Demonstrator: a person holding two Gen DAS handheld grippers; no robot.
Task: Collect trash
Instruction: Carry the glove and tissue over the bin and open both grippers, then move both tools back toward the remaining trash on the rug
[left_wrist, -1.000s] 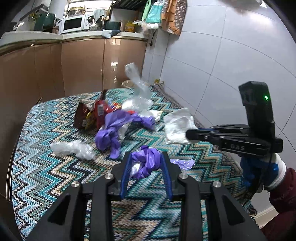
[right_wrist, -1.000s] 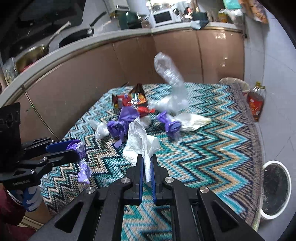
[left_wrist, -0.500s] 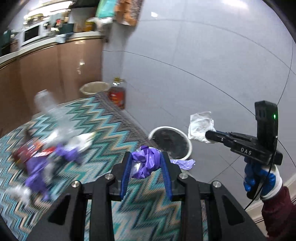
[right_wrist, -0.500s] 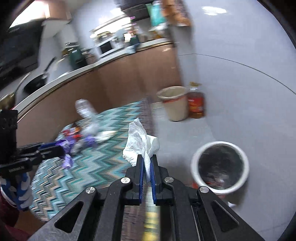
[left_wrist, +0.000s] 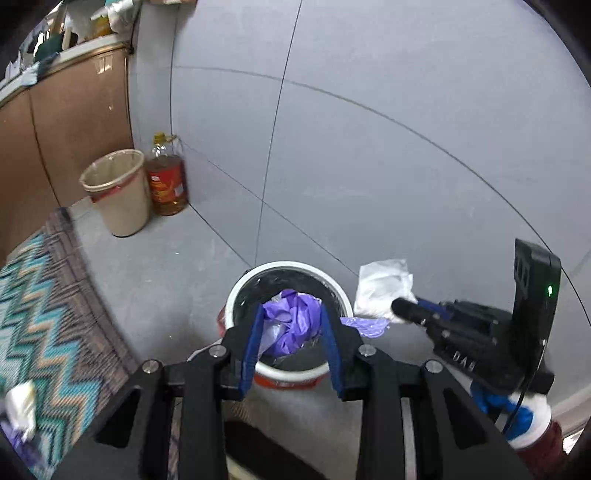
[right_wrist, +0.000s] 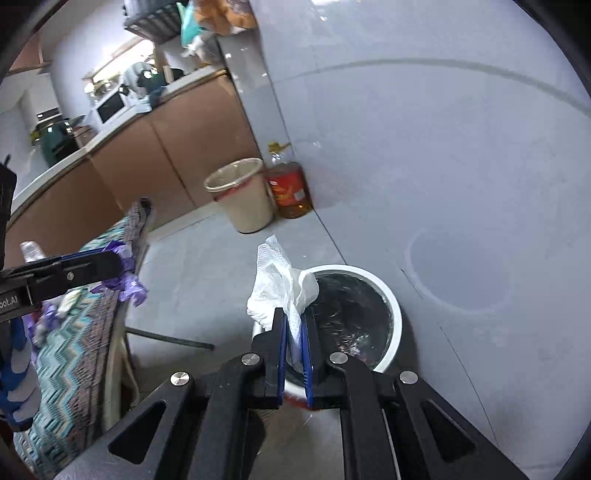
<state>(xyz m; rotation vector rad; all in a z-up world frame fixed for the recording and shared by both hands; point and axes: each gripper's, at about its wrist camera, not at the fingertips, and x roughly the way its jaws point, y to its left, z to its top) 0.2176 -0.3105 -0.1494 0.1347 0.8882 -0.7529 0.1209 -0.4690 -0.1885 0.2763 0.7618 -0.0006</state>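
Note:
My left gripper (left_wrist: 291, 312) is shut on a crumpled purple glove (left_wrist: 295, 323) and hangs right over the white-rimmed trash bin (left_wrist: 236, 295), which has a dark liner. My right gripper (right_wrist: 294, 314) is shut on a white paper tissue (right_wrist: 282, 291) at the near left rim of the same bin (right_wrist: 391, 306). In the left wrist view the right gripper (left_wrist: 400, 308) comes in from the right with the tissue (left_wrist: 382, 286) beside the bin. In the right wrist view the left gripper (right_wrist: 114, 264) shows at the left with the purple glove (right_wrist: 127, 284).
A beige waste bin (left_wrist: 116, 192) and a bottle of oil (left_wrist: 166, 184) stand on the grey floor against the tiled wall. The zigzag-patterned cloth (left_wrist: 33, 302) with more trash (left_wrist: 20, 410) lies at the left. Brown cabinets (right_wrist: 192, 144) run behind it.
Both grippers swung away from the trash pile on the zigzag cloth to the white-rimmed bin, each keeping its load. The bin went from outside the left view to directly under the left gripper.

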